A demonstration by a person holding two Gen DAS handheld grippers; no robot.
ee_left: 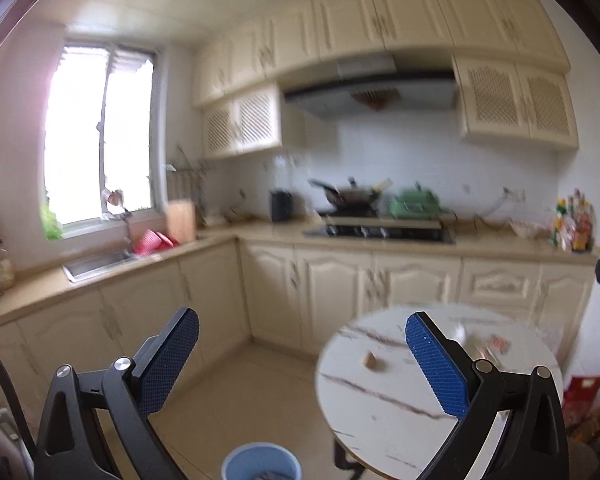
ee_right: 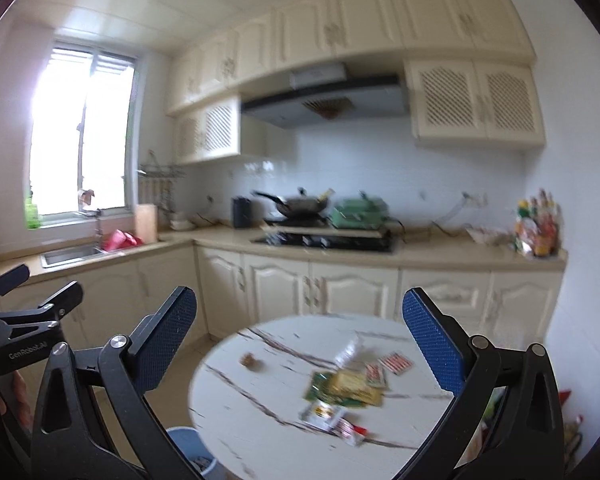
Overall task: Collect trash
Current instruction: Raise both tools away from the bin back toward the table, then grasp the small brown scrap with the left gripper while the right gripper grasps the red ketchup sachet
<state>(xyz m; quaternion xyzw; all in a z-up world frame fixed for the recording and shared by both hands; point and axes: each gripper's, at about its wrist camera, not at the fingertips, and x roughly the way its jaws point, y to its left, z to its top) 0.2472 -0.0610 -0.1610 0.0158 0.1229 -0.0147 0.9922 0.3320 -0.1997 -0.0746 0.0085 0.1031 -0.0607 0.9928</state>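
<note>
Both grippers hang above the floor in front of the round marble table (ee_right: 260, 400), each with its blue-padded fingers spread wide and nothing between them: the left gripper (ee_left: 302, 364) and the right gripper (ee_right: 300, 344) are both well short of the trash. Most of the litter lies on the table's right half, toward its near edge: a green and yellow wrapper (ee_right: 346, 390), a white sachet with red print (ee_right: 334, 420) just in front of it, two small red-and-white packets (ee_right: 384, 368) beside it toward the right edge, and a pale strip (ee_right: 348, 350) behind. One small brown scrap (ee_right: 252, 361) sits apart near the left edge. The blue bin (ee_left: 261, 462) stands on the floor just beside the table's left edge, with something already in it, though the blur hides what. The step in hand looks like the approach, with no piece yet picked up. The next move likely calls for lowering the right gripper onto one flat wrapper, closing on an edge that lifts, since thin packets lying flush on marble may slip, then carrying it to the bin.
</note>
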